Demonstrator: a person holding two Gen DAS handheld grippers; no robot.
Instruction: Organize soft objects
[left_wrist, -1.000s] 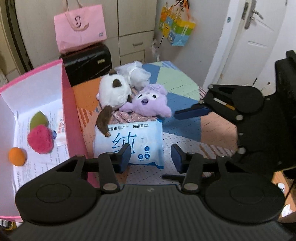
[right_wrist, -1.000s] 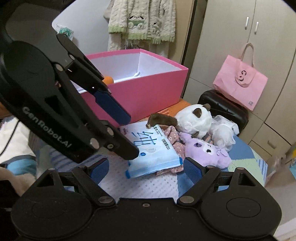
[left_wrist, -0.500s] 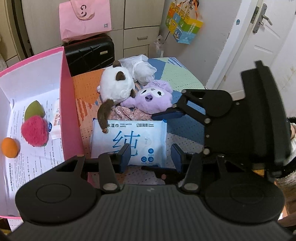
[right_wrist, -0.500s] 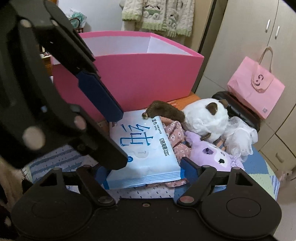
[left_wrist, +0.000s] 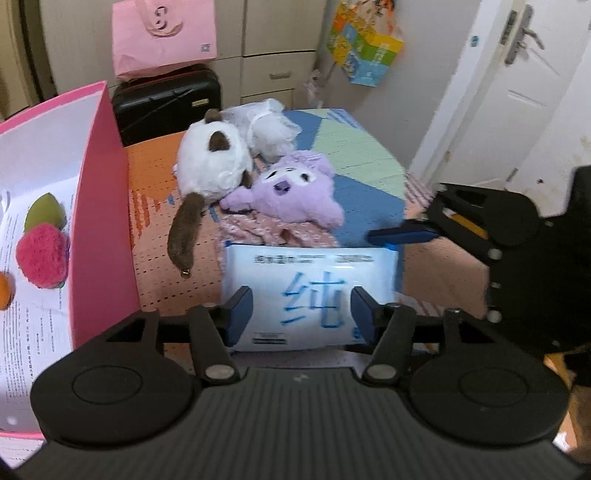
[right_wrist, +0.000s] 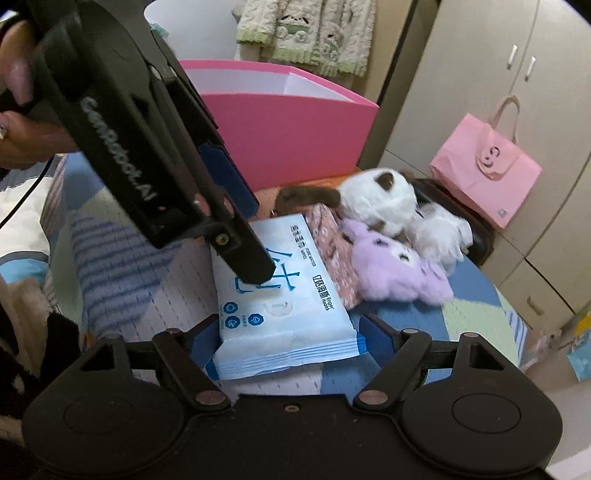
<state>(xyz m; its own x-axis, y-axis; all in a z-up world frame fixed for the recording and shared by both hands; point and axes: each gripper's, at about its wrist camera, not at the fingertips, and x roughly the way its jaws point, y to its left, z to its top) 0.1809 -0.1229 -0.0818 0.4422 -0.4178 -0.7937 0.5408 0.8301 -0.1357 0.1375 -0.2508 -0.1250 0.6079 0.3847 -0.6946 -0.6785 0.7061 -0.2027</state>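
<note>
Lower centre of the left wrist view: left gripper (left_wrist: 301, 308) jaws spread, straddling the wet-wipes pack (left_wrist: 308, 291) — pads either side, not yet pressing as far as can be told. Lower centre of the right wrist view: right gripper (right_wrist: 291, 334) jaws spread too, flanking the near end of the same pack, no visible squeeze. Pack lying flat on the patchwork cover (left_wrist: 354, 140), mid-frame, far edge overlapping a pink floral cloth (left_wrist: 273, 230).

Handling guess: film wrapper, slick, squashy, moderately weighty for its size; likely to sag if pinched at one corner. Best taken across the short width near the middle, firm closure, low lift.

Further back, centre: purple plush (left_wrist: 291, 194) touching the cloth, white-and-brown plush cat (left_wrist: 212, 162) just beside it at left, tail trailing toward the pack. White fluffy toy (left_wrist: 269, 125) behind both.

Left edge of frame: pink box (left_wrist: 107, 206) — holds a red pom-pom (left_wrist: 42, 258), a green piece, an orange ball. Probable destination for the pack.

Far top: pink bag (left_wrist: 162, 35) on a black suitcase (left_wrist: 166, 96).
</note>
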